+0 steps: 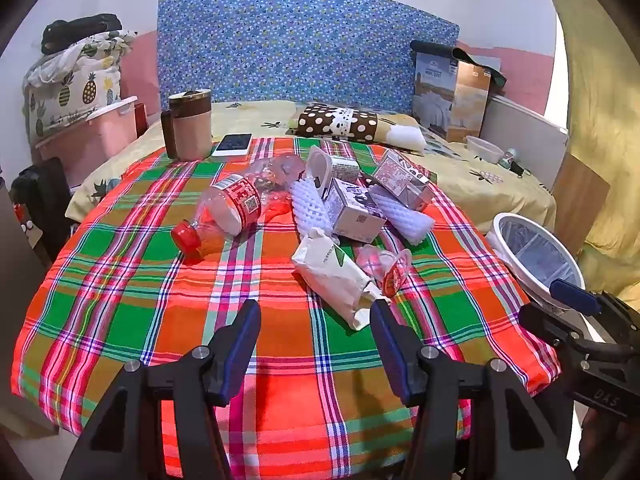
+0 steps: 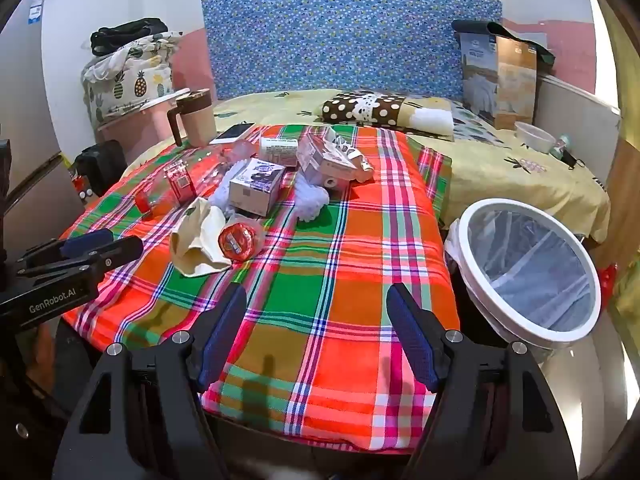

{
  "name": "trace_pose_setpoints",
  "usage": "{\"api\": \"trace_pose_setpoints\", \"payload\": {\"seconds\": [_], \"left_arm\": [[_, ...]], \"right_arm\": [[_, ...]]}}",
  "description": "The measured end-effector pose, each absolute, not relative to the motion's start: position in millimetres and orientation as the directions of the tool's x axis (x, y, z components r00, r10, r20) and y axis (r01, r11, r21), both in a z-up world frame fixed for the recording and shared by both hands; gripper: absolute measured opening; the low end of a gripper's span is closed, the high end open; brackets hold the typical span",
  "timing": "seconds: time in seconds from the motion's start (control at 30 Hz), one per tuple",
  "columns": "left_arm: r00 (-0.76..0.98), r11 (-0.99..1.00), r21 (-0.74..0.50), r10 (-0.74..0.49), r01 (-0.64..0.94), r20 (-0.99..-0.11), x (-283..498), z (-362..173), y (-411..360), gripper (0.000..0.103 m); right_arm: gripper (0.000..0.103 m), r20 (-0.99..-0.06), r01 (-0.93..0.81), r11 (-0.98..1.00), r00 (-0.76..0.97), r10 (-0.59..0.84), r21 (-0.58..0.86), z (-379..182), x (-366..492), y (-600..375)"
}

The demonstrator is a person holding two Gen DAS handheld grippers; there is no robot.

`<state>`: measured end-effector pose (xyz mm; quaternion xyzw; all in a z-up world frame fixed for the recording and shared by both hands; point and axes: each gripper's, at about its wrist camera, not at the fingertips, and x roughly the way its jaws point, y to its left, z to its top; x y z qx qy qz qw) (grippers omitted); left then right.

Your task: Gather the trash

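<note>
Both views are fisheye, each looking forward along its own tongs, whose two blue-padded fingers rise from the lower edge of the frame.

The left wrist view sits low over the near edge of the plaid-covered bench [image 1: 160,320] and faces the blue headboard [image 1: 304,40] at the top centre. The right tongs [image 1: 576,296] show at its lower right edge, in front of the white-rimmed bin [image 1: 516,224].

The right wrist view faces the same headboard [image 2: 352,32] from a spot further right, so the bin [image 2: 476,216] looms large at right and the left tongs [image 2: 100,244] enter at the left edge.

Both views share the bench [image 2: 340,280], the litter pile, the bed and the bin.
</note>
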<state>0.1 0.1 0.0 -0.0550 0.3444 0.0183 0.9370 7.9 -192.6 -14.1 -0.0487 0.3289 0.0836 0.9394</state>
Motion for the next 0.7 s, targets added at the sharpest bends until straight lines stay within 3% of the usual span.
{"api": "trace_pose_setpoints", "payload": {"seconds": [0.7], "left_arm": [[0.766,0.992,-0.101,-0.010,-0.072,-0.642,0.7,-1.8,3.7,0.056]], "right_arm": [[0.074,-0.620,-0.187,0.981,0.776,0.119,-0.047,-13.9,8.1,-192.1]]}}
